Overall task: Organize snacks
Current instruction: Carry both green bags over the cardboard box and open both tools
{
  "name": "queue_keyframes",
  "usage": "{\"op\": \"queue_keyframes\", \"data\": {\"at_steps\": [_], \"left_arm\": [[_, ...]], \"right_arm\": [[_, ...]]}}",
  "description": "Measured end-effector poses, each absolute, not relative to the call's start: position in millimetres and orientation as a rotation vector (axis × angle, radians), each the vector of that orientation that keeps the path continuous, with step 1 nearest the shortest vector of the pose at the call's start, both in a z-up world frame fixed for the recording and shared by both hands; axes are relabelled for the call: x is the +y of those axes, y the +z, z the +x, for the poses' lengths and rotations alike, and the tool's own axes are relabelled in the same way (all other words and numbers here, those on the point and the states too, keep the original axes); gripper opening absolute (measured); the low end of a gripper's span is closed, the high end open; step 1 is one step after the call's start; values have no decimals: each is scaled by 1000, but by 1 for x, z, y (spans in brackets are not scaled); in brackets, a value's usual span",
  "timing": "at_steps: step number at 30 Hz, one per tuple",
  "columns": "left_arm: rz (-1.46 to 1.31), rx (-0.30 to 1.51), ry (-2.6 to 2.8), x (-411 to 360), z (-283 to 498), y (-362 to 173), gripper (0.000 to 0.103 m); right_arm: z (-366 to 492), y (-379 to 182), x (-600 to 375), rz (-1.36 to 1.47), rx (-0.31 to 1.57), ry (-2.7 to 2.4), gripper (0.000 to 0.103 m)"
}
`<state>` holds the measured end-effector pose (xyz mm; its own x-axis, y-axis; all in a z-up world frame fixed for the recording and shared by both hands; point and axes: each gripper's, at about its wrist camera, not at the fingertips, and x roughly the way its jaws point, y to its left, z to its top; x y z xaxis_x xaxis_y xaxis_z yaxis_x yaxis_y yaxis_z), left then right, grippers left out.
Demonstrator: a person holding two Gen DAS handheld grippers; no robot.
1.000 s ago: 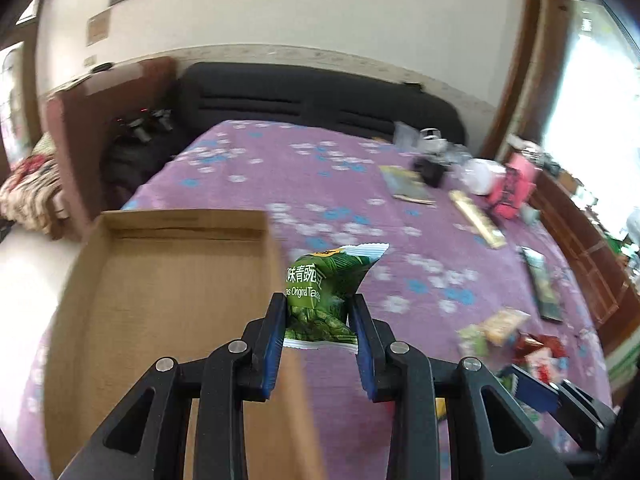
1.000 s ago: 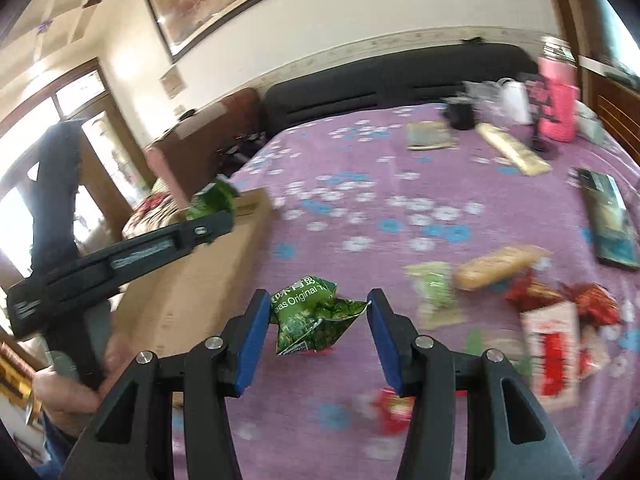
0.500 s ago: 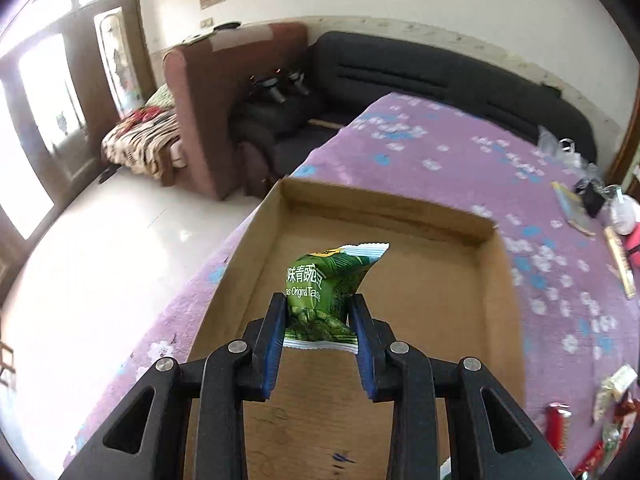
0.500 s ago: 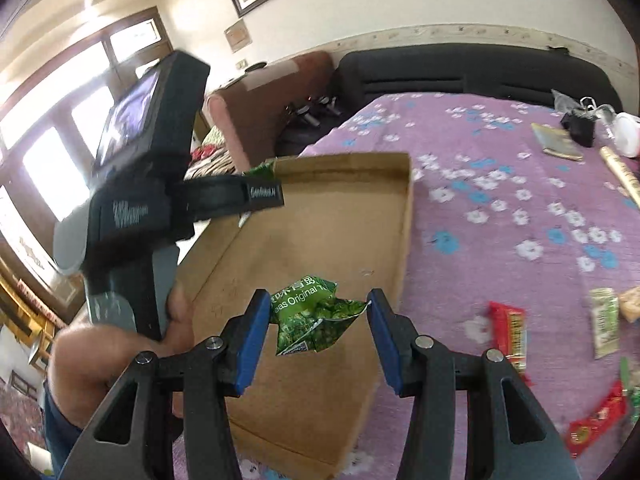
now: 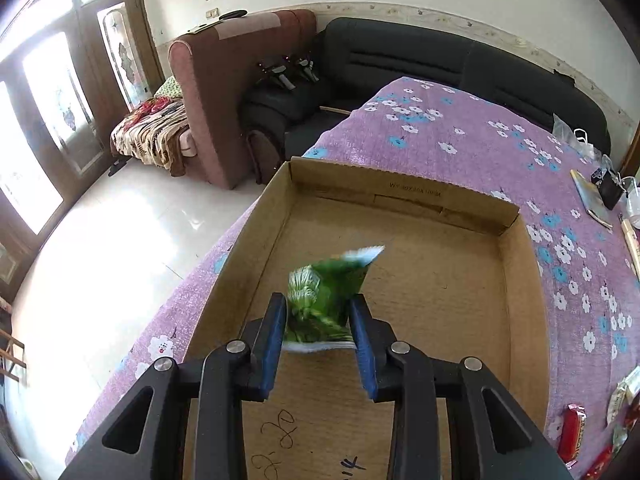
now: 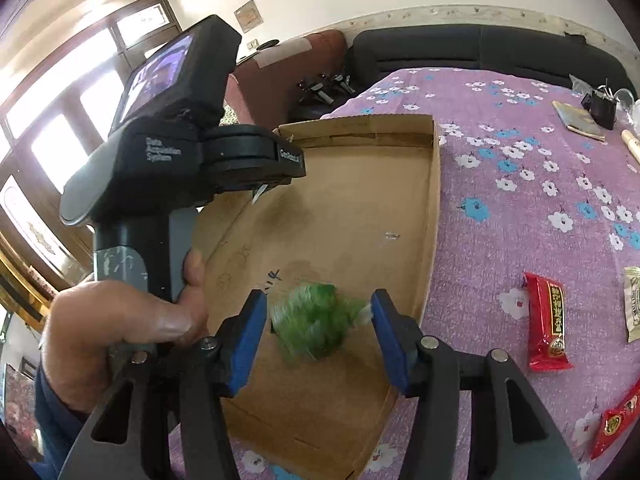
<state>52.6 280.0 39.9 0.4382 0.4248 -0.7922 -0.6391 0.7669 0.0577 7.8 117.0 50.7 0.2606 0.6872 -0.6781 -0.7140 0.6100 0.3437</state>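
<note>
While the left hand-held gripper [image 5: 318,330] pinches a green crinkled snack packet [image 5: 326,300] between its blue pads above the shallow brown cardboard box [image 5: 516,300] on the purple flowered bed cover [image 5: 460,136], the right hand-held gripper [image 6: 318,326] is opening, and its own green snack packet [image 6: 312,326], blurred, sits loose between the spread pads over the box floor. Further right, a red snack bar [image 6: 546,322] lies on the cover.
</note>
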Motion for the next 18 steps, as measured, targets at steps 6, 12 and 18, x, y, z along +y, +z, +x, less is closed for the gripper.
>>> {"op": "queue_keyframes", "data": {"at_steps": [6,12,18], "left_arm": [[-300,865,640,279,50,46,38],[-300,756,594,265,41,65,45],[-246,669,490,232,39,83,45]], "right_arm": [[5,65,102,-15,890,962,65],[4,97,61,-6,794,891,78],[24,110,5,-44,730,638,96]]}}
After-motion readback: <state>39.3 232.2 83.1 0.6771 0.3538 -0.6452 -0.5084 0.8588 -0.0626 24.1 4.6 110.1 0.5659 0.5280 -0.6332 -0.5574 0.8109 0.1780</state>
